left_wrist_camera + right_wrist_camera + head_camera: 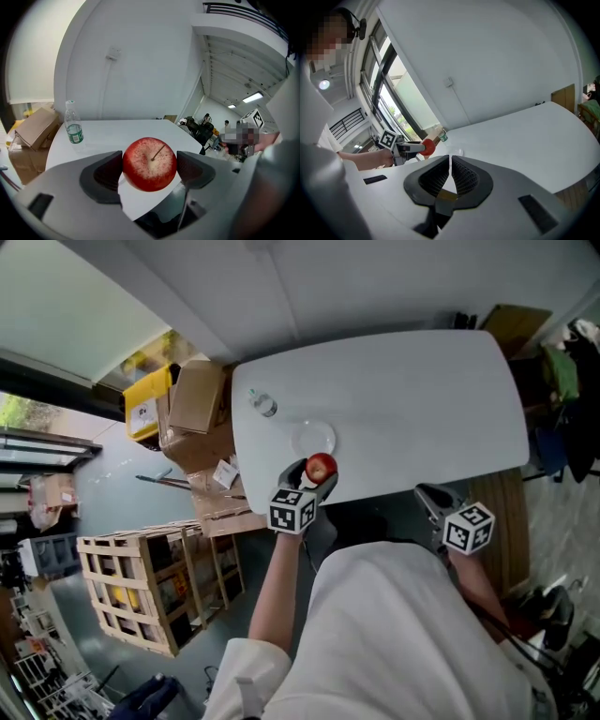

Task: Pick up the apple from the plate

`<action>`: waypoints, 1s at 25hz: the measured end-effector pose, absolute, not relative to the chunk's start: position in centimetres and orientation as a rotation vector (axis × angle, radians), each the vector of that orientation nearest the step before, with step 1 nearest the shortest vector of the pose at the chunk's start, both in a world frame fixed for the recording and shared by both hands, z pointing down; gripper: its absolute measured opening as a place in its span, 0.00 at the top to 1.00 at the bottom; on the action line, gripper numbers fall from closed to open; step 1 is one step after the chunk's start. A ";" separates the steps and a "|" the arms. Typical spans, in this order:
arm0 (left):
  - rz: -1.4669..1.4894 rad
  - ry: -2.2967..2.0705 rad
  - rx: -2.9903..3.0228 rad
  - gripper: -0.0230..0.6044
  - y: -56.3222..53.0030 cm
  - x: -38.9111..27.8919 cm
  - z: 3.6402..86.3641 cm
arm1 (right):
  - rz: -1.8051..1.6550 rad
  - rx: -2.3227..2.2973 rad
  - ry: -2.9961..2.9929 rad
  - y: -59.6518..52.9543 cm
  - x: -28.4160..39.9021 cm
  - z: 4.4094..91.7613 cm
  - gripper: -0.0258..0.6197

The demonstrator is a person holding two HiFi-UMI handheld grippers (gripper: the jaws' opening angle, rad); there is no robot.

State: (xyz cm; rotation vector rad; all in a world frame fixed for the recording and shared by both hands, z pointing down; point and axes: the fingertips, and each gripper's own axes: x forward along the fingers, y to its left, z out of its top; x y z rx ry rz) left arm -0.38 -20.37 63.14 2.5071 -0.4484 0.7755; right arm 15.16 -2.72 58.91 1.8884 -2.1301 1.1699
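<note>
The white wall [394, 277] runs along the far edge of the desk [422, 409], so on that side there is no room to move. The desk is white and wide with rounded corners, and most of its top is bare, above all the whole right half. Its left edge is crowded: cardboard boxes [195, 399] stand close against it, and a wooden crate [141, 587] stands on the grey floor [103, 493] further toward the person. At the near edge the space is free, and the person stands there with both arms forward. The left tool [314, 479] is over the near edge strip of the desk, left of the middle, and its jaws are clenched on the apple [322, 466]. In the left gripper view the two dark pads press the red fruit from both sides, with the stem turned toward the camera. The apple is off the plate [315, 439], just beside it on the near side. The right tool [433, 499] is held well apart from the left one, in front of the near edge and not over the desk. Its jaws are pressed together with nothing between them. The plate is clear and small, and it lies on the left half of the desk. A plastic bottle [262, 404] with a green label stands upright near the far left corner, apart from the plate.
</note>
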 end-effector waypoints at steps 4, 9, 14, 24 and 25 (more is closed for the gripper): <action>0.741 -0.493 2.514 0.38 -18.4 -1.1 61.3 | 1.169 1.896 -2.184 -1.2 15.8 58.4 0.90; 0.716 -0.571 2.525 0.38 -15.7 -2.3 59.2 | 1.181 1.866 -2.215 0.8 16.4 58.8 0.90; 0.662 -0.644 2.504 0.38 -13.2 -4.3 57.4 | 1.171 1.782 -2.263 1.8 15.8 59.4 0.90; 0.599 -0.727 2.474 0.38 -8.7 -9.3 56.1 | 1.092 1.630 -2.386 1.3 12.0 58.9 0.90; 0.597 -0.728 2.475 0.38 -8.3 -9.9 56.1 | 1.081 1.625 -2.397 1.3 11.6 58.8 0.90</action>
